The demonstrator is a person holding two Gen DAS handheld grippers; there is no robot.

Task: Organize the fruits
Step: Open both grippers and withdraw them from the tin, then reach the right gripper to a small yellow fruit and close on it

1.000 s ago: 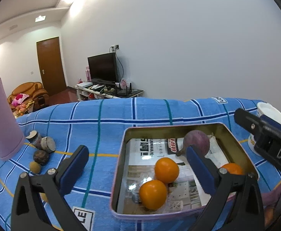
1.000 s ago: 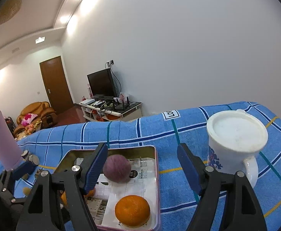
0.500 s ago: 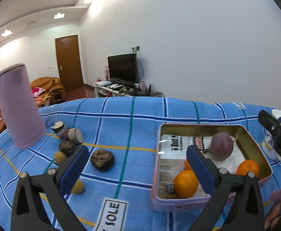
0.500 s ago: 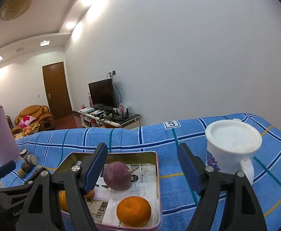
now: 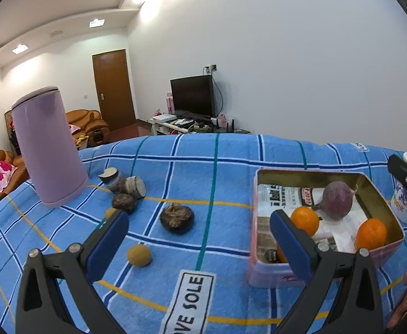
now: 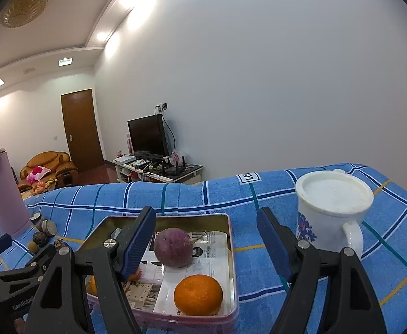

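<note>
Standing at far left of the left wrist view, a purple cylinder container (image 5: pixel 47 150) is seen upright on the blue checked cloth (image 5: pixel 217 164). Just right of it, 2 cut brownish pieces (image 5: pixel 125 181) and a dark round fruit (image 5: pixel 124 202) are grouped close together. A bigger dark fruit (image 5: pixel 177 218) lies apart, at centre, w/ a small yellow-brown fruit (image 5: pixel 139 254) below-left of it. The left gripper (image 5: pixel 198 239) is held w/ jaws wide apart, nothing between them; the small yellow-brown fruit is framed between the fingers. At right, the metal tin (image 5: pixel 381 194) holds a purple fruit (image 5: pixel 337 200) and oranges (image 5: pixel 305 220).

In the right wrist view, the tin (image 6: pixel 231 250) is at lower centre-left, w/ the purple fruit (image 6: pixel 174 247) and 1 orange (image 6: pixel 198 295) inside. The right gripper (image 6: pixel 206 239) is also spread apart, gripping nothing. A white mug (image 6: pixel 333 211) is at right, near the tin.
</note>
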